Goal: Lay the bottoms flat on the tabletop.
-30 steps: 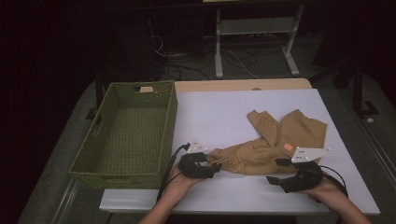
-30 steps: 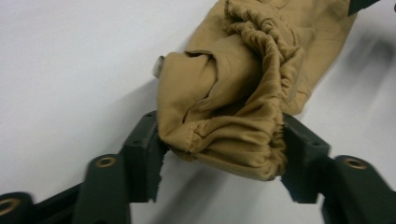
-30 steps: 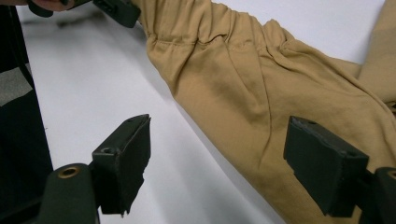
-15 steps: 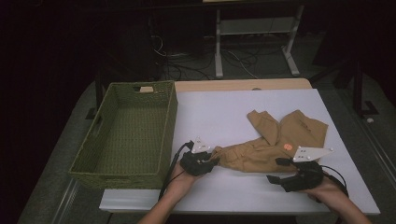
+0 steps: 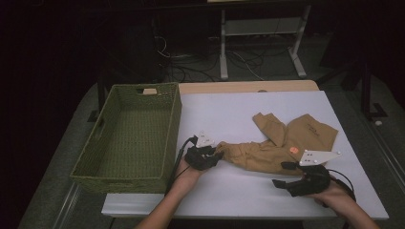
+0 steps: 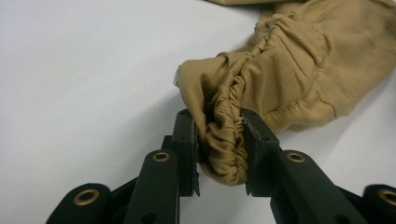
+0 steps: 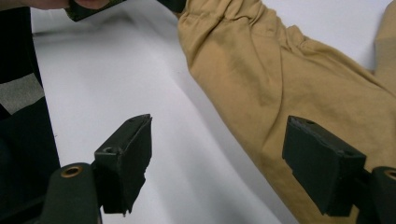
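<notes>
The left gripper (image 6: 219, 140) has just been closing its jaws, and they now pinch the gathered elastic hem of a crumpled tan cotton garment (image 6: 299, 65), bunched between the pads. That garment (image 5: 282, 145) lies spread across the right half of the white table (image 5: 224, 114), its near end at the left gripper (image 5: 217, 156). The right gripper (image 7: 217, 158) stands wide open with nothing between its jaws, one jaw over the cloth's near edge, while the empty green woven basket (image 5: 129, 138) sits at the table's left.

Tan garment (image 5: 286, 145) bearing an orange round sticker (image 5: 294, 150); olive-green woven basket (image 5: 125, 138); plain white surface (image 5: 229, 114); black left hand-held gripper (image 5: 216, 156) and right hand-held gripper (image 5: 282, 174)
</notes>
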The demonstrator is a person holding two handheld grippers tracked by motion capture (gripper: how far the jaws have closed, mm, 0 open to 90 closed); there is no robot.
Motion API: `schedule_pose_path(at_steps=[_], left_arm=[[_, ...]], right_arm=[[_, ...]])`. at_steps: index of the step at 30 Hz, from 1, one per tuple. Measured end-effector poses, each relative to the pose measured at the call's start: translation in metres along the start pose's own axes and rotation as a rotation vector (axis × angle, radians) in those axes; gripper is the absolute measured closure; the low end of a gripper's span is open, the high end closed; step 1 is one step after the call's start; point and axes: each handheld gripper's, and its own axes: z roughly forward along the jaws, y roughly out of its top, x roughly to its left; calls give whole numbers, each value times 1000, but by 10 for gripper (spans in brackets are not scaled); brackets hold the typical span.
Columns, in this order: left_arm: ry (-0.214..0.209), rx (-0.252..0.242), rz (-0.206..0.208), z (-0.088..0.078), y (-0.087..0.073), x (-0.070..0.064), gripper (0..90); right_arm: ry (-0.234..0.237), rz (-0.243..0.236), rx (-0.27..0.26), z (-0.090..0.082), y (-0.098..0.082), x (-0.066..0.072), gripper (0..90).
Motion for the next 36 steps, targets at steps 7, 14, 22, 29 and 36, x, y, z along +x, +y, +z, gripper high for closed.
schedule_pose_path(at_steps=[7, 14, 22, 29, 36], left_arm=[[19, -11, -8, 8, 9, 7, 698], [37, -19, -9, 16, 16, 12, 697], [58, -29, -17, 27, 27, 20, 696], [81, -30, -11, 39, 36, 28, 696], [107, -29, 4, 47, 47, 35, 695]], right_arm=[[3, 0, 2, 1, 0, 0, 245], [5, 8, -2, 0, 0, 0, 247], [2, 11, -7, -1, 0, -1, 248], [1, 11, -7, -1, 0, -1, 248], [3, 10, -4, -1, 0, -1, 249]])
